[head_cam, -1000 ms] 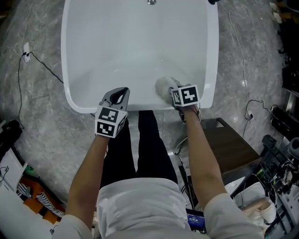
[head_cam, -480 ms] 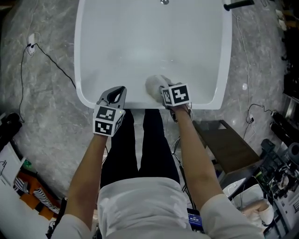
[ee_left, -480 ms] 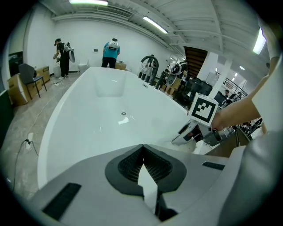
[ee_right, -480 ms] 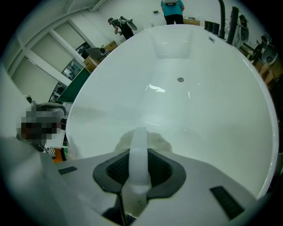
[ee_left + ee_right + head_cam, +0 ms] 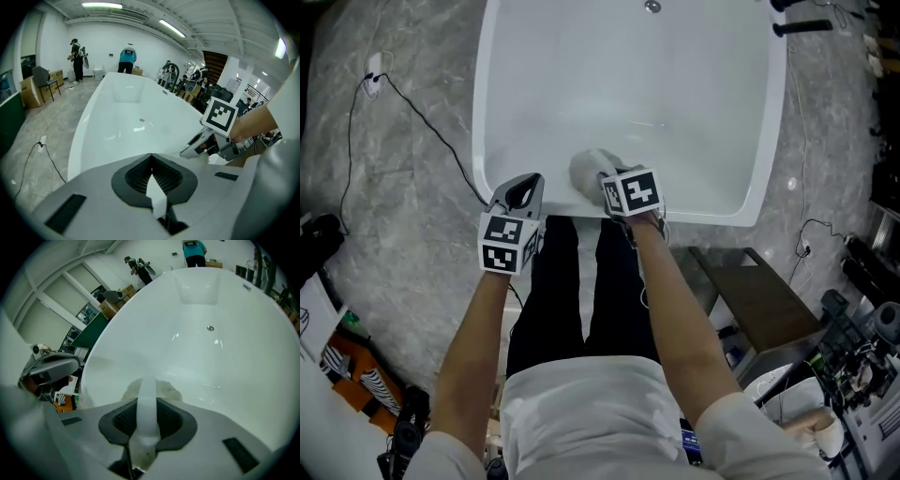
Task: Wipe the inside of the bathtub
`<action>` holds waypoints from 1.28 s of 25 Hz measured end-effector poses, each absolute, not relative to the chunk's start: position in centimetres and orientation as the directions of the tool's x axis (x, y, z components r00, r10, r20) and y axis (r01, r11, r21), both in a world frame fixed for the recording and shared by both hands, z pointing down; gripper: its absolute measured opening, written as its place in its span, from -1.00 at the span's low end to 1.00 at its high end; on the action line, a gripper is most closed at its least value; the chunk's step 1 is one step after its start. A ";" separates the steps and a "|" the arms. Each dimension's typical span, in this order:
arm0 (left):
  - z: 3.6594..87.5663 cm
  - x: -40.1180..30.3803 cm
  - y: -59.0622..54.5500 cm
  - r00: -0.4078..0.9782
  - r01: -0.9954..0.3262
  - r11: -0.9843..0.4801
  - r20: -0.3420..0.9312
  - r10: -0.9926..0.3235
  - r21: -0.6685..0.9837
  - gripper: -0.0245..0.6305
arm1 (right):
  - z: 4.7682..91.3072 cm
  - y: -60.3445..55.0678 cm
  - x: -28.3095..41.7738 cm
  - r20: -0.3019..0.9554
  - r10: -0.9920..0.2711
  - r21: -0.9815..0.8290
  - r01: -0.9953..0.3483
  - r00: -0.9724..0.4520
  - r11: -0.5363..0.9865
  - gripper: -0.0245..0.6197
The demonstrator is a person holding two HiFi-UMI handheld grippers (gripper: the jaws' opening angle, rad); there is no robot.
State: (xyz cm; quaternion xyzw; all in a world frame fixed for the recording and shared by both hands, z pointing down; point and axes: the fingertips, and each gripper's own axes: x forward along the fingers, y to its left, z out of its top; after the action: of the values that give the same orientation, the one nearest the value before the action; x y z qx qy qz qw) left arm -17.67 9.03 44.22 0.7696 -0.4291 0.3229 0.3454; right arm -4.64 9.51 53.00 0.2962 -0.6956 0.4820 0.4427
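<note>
The white bathtub (image 5: 712, 103) fills the top of the head view, its drain (image 5: 652, 7) at the far end. My right gripper (image 5: 606, 180) is shut on a pale fluffy cloth (image 5: 587, 167), which is pressed against the tub's near inside wall. In the right gripper view the cloth (image 5: 167, 389) bulges past the jaws of the right gripper (image 5: 147, 404), with the drain (image 5: 211, 328) beyond. My left gripper (image 5: 523, 189) is shut and empty and hovers at the tub's near-left rim. The left gripper (image 5: 151, 161) looks along the tub (image 5: 126, 112). The right gripper (image 5: 206, 143) shows beside it.
A cable (image 5: 422, 122) runs over the marble floor from a socket (image 5: 373, 64) left of the tub. A dark brown box (image 5: 759, 291) and equipment (image 5: 862, 347) stand at the right. A black faucet (image 5: 802, 26) sits at the far right rim. People (image 5: 126, 58) stand beyond the tub.
The right gripper has dragged the cloth leftward along the tub's near wall. The left gripper has moved left along the rim too, and the head view has shifted left.
</note>
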 end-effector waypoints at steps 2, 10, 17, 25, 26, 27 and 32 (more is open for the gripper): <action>44.1 -18.8 9.1 0.412 -0.892 -0.378 0.794 -0.448 0.249 -0.89 | 52.8 9.5 -6.5 0.892 0.018 -0.425 -0.827 -0.451 0.369 -0.62; 44.1 -23.8 9.4 0.351 -0.927 -0.305 0.795 -0.494 0.219 -0.89 | 52.3 9.5 -13.3 0.846 0.019 -0.496 -0.775 -0.532 0.392 -0.62; 44.0 -26.9 9.6 0.320 -0.941 -0.270 0.797 -0.512 0.204 -0.89 | 51.3 9.7 -17.9 0.801 0.032 -0.554 -0.721 -0.598 0.417 -0.62; 43.8 -28.3 8.7 0.318 -0.943 -0.264 0.780 -0.538 0.203 -0.89 | 50.5 10.0 -21.3 0.732 0.060 -0.639 -0.653 -0.679 0.407 -0.62; 43.7 -28.1 8.7 0.323 -0.941 -0.268 0.777 -0.540 0.205 -0.89 | 50.7 10.0 -21.3 0.734 0.061 -0.639 -0.657 -0.677 0.400 -0.62; 43.6 -27.9 8.6 0.329 -0.939 -0.274 0.774 -0.541 0.207 -0.89 | 51.0 10.0 -21.3 0.737 0.062 -0.638 -0.663 -0.673 0.392 -0.62; 44.0 -27.1 8.2 0.349 -0.929 -0.301 0.776 -0.526 0.214 -0.89 | 52.9 9.3 -21.5 0.759 0.081 -0.623 -0.685 -0.646 0.378 -0.62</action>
State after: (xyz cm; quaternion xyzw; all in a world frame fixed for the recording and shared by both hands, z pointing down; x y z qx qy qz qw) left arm -27.08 8.24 44.03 0.7490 -0.4857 0.2995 0.3369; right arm -21.46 9.30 52.87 0.2031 -0.7438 0.5192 0.3687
